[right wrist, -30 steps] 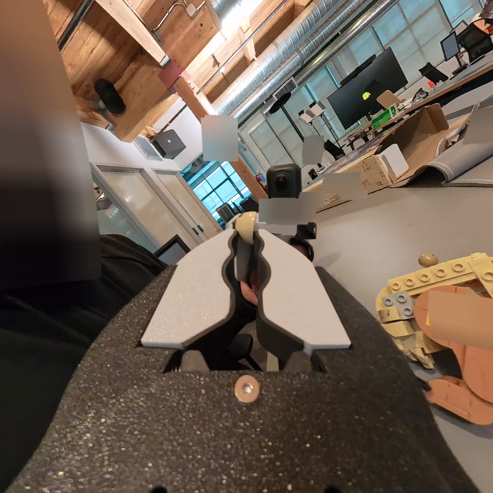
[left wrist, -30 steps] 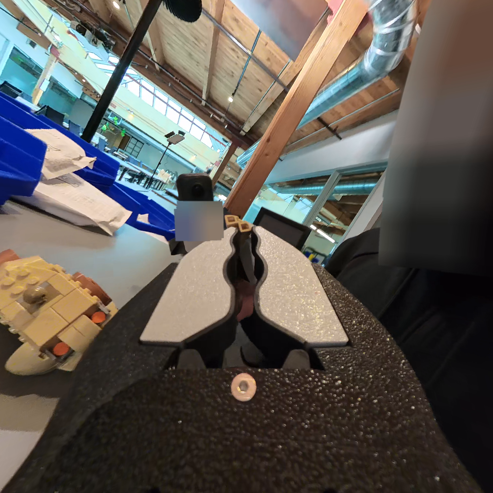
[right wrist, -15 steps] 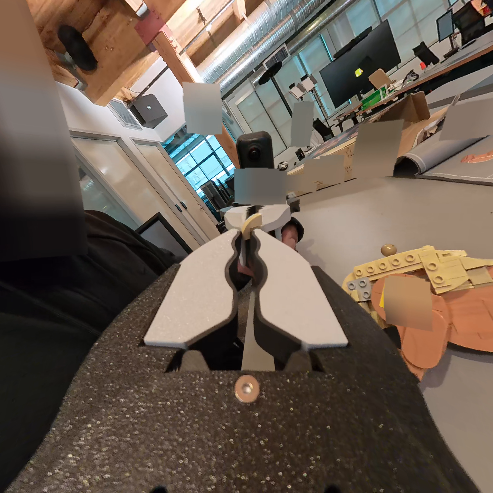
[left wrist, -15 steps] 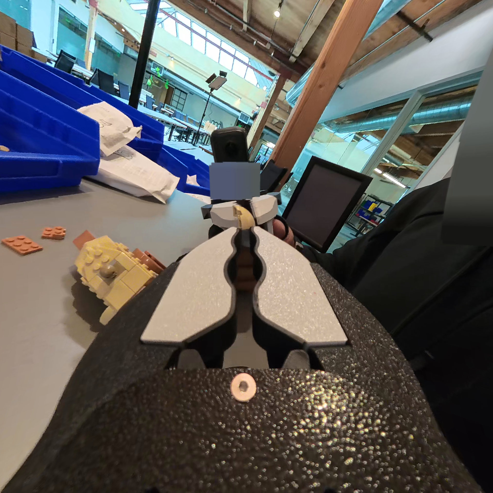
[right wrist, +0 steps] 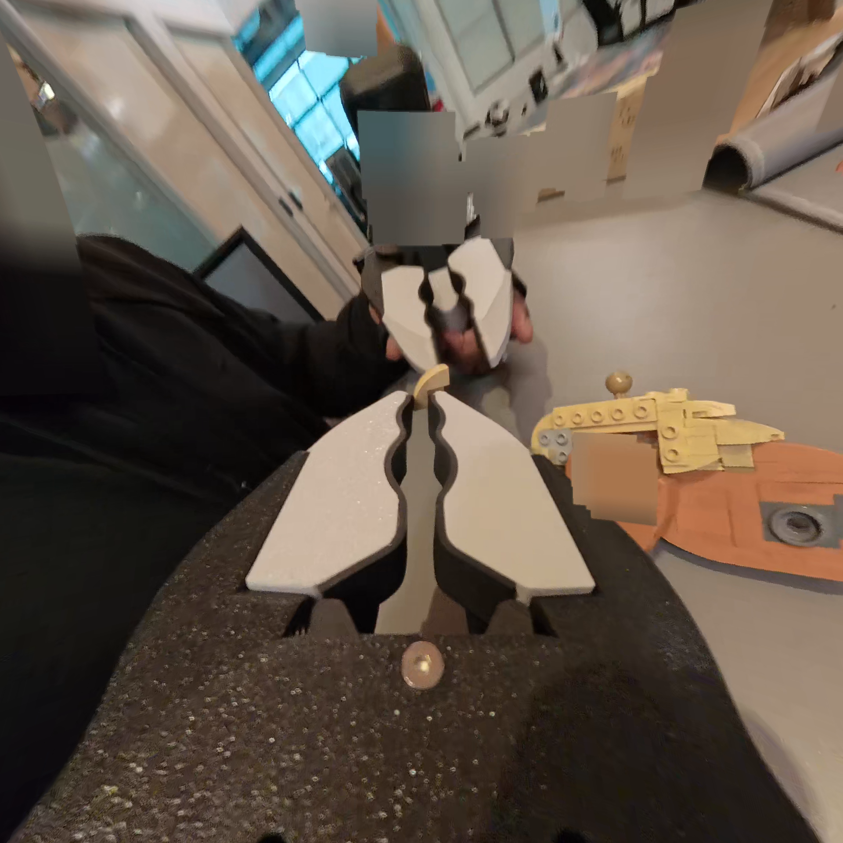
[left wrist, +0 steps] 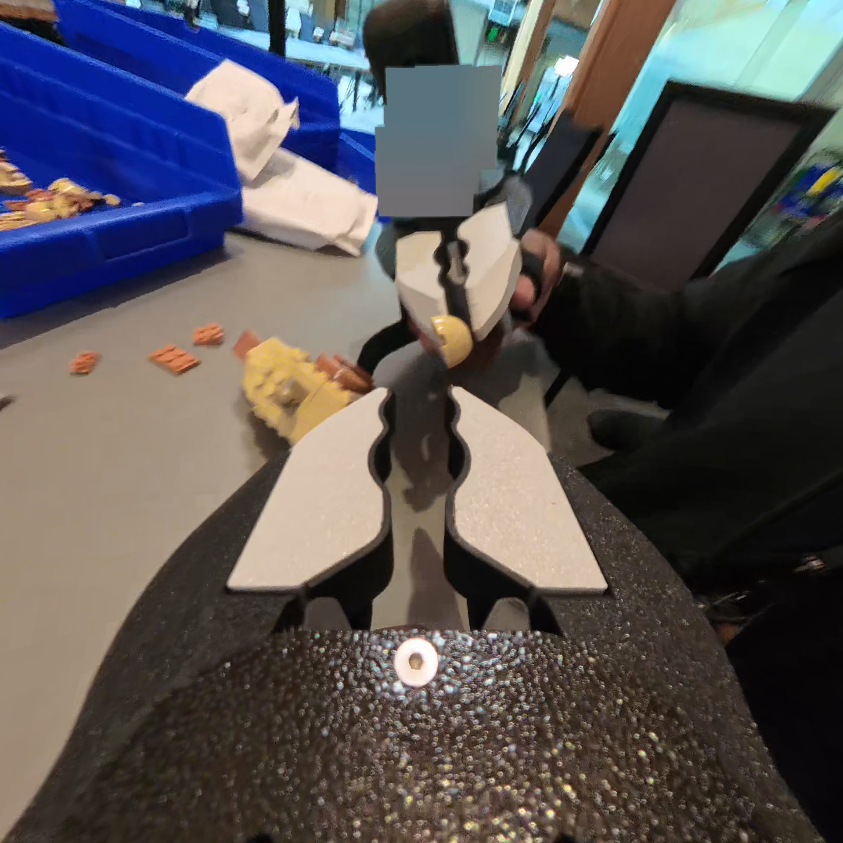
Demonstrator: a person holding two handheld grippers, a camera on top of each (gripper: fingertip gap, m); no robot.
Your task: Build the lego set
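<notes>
Grippers met over a half-built lego model on a grey table.
Left wrist view: the left gripper [left wrist: 418,401] stood spread and empty, facing the right gripper [left wrist: 449,340] pinching a tan rounded piece [left wrist: 451,340]; the tan-and-brown model [left wrist: 296,392] lay beside loose brown plates [left wrist: 175,358] and a blue bin [left wrist: 118,219]. Right wrist view: the right gripper [right wrist: 422,403] nipped the tan piece [right wrist: 431,390] at its tips, the model [right wrist: 661,456] to its right.

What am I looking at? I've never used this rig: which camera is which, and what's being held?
A person holds two grippers, each with a camera looking along its own grey fingers. The left wrist view shows the left gripper in front, open and empty. The right wrist view shows the right gripper pinching a small tan rounded lego piece. On the grey table lie a part-built tan and brown lego model, loose brown plates and blue bins.
</notes>
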